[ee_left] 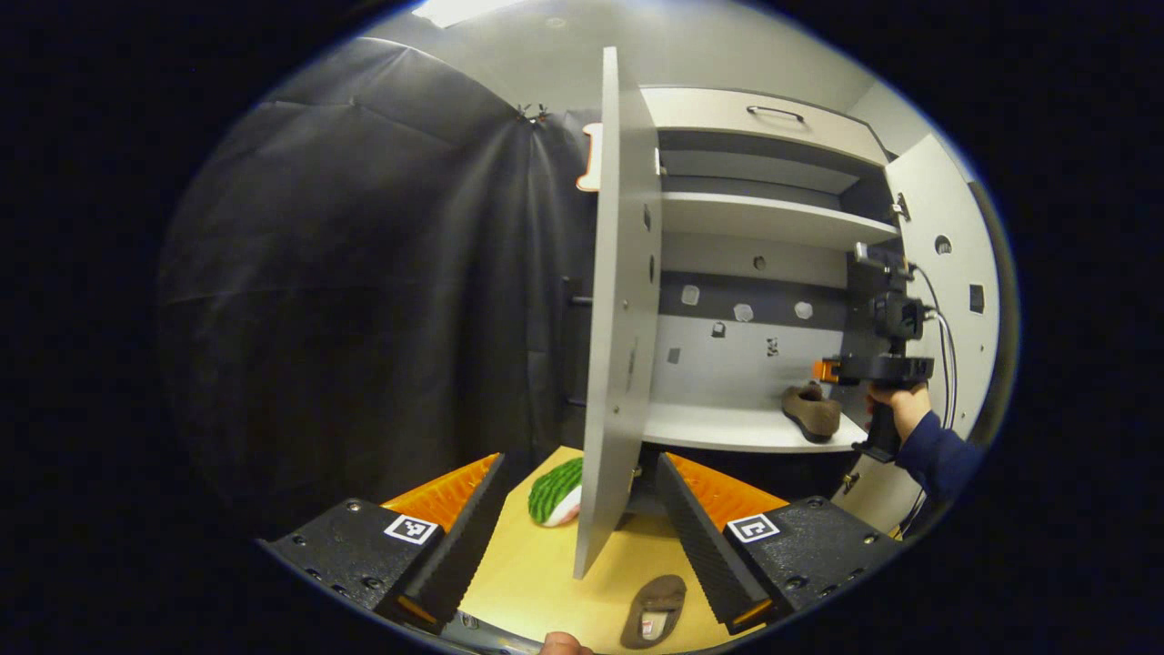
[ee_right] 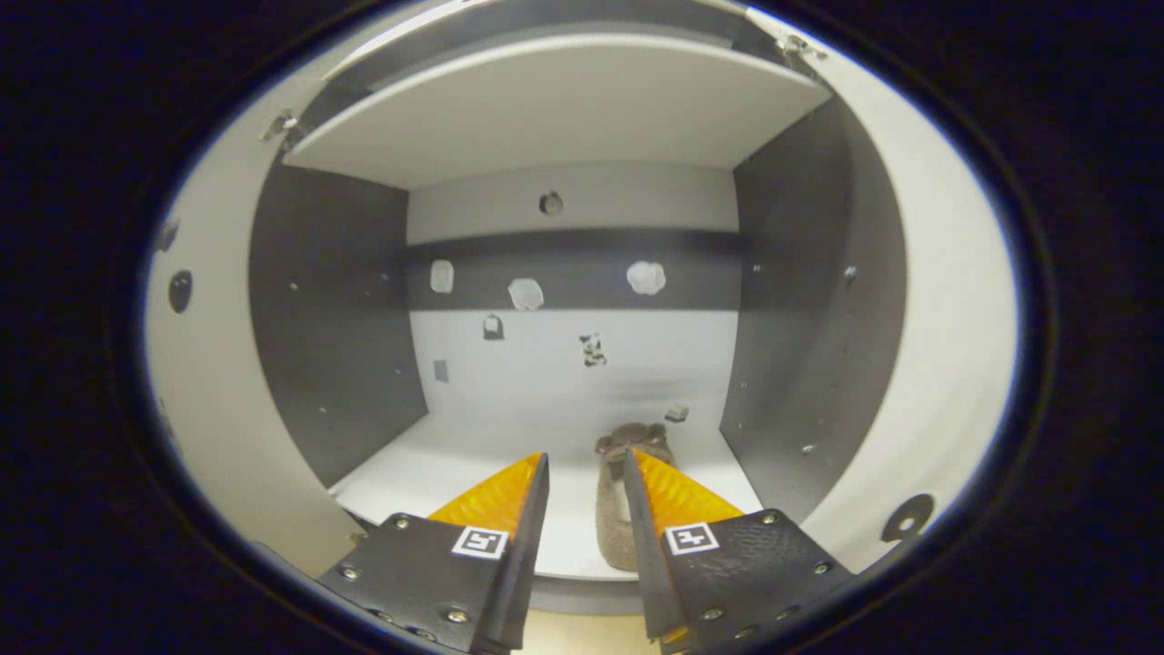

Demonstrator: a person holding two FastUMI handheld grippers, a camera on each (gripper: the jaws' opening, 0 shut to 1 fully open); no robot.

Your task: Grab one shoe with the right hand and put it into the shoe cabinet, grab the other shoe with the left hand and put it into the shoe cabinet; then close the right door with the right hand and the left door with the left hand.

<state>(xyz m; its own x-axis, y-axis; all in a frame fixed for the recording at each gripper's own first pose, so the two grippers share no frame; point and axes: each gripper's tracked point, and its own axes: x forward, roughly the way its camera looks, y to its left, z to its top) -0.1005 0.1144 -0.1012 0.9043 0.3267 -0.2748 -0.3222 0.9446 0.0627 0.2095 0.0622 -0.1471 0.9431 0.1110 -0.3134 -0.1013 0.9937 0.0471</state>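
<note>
Left gripper view: left gripper [ee_left: 577, 537] at frame bottom, jaws wide apart, nothing between them but the edge of the open left door [ee_left: 618, 309]. Brown shoe [ee_left: 655, 611] lies on the yellow tabletop [ee_left: 527, 582], bottom center. Green-striped object [ee_left: 555, 491] just left of the door. Center right, a second shoe [ee_left: 812, 411] sits on the cabinet's lower shelf [ee_left: 718, 428]; the right gripper [ee_left: 878, 368] hangs just beside it, held by a hand [ee_left: 896, 400].

Right gripper view: right gripper [ee_right: 587, 509] faces the cabinet interior, jaws apart, empty. Shoe [ee_right: 623, 509] rests on the shelf [ee_right: 436, 473], lower center, seen between the fingers.
</note>
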